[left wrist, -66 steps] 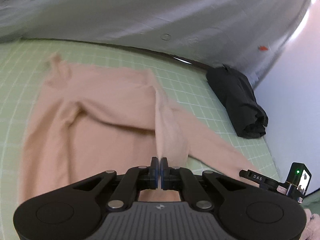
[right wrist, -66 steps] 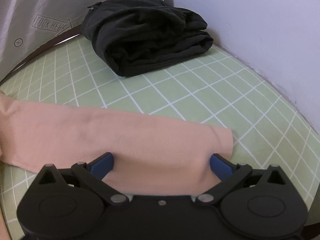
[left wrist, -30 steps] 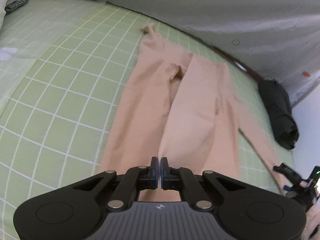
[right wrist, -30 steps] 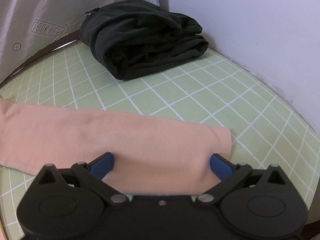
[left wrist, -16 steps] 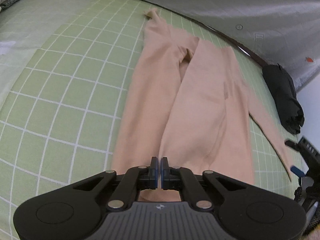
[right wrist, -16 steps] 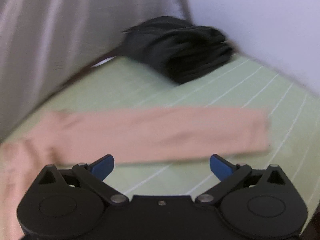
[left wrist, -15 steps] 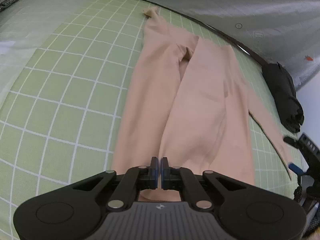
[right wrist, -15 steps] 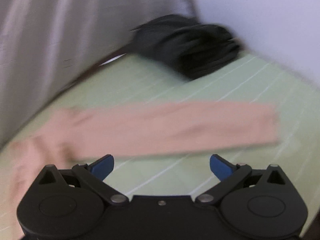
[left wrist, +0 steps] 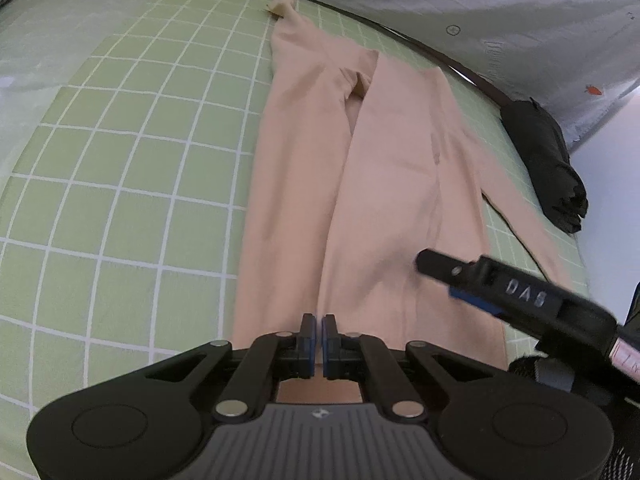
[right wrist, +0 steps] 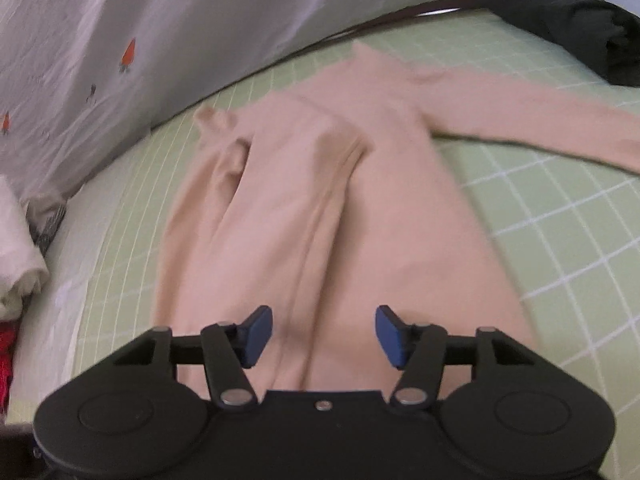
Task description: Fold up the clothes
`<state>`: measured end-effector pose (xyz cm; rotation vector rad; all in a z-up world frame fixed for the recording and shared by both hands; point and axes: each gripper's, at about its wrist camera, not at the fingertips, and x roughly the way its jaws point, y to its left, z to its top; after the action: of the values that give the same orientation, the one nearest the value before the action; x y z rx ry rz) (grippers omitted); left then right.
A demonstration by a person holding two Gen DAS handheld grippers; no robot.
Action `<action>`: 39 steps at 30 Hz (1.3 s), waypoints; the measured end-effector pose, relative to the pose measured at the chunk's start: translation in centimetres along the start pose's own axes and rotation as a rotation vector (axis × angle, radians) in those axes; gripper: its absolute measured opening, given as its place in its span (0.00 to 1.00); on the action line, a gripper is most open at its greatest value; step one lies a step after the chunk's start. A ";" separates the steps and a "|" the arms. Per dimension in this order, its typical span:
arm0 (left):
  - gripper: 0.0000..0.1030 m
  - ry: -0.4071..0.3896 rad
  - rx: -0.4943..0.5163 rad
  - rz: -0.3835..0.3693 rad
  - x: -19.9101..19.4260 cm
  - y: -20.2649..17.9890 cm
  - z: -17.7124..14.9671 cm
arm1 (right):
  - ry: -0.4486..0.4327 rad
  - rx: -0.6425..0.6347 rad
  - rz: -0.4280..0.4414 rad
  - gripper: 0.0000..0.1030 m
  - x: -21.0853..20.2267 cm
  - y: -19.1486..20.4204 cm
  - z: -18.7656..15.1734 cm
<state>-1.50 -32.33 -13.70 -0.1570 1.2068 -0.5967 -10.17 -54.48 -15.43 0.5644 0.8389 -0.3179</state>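
Note:
A peach long-sleeved top (left wrist: 296, 168) lies flat on the green grid mat (left wrist: 120, 168), its neck end far from me. One side is folded over the body as a long strip that runs down to my left gripper (left wrist: 319, 344), which is shut on the fabric's near end. My right gripper (right wrist: 324, 336) hovers open over the lower body of the top (right wrist: 304, 208), nothing between its blue pads. One of its fingers (left wrist: 488, 280) shows in the left wrist view. The other sleeve (right wrist: 540, 128) lies stretched out to the right.
A folded black garment (left wrist: 552, 160) lies at the mat's far right, against a pale wall. A grey sheet with carrot prints (right wrist: 160, 40) borders the far side. White cloth (right wrist: 16, 264) and something red (right wrist: 4, 360) lie at the left edge.
My right gripper left the outstretched sleeve's cuff and swung left over the top's body, still open. My left gripper stays shut on the fabric and the folded strip lies flatter.

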 end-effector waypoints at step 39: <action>0.02 0.088 0.013 -0.045 -2.6 2.0 -4.3 | 0.103 -0.185 0.032 0.01 -2.8 4.7 -6.0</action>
<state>-5.29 -28.51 -13.96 -0.1482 1.2873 -0.6565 -13.37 -47.03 -14.93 0.4240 0.9473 -0.1807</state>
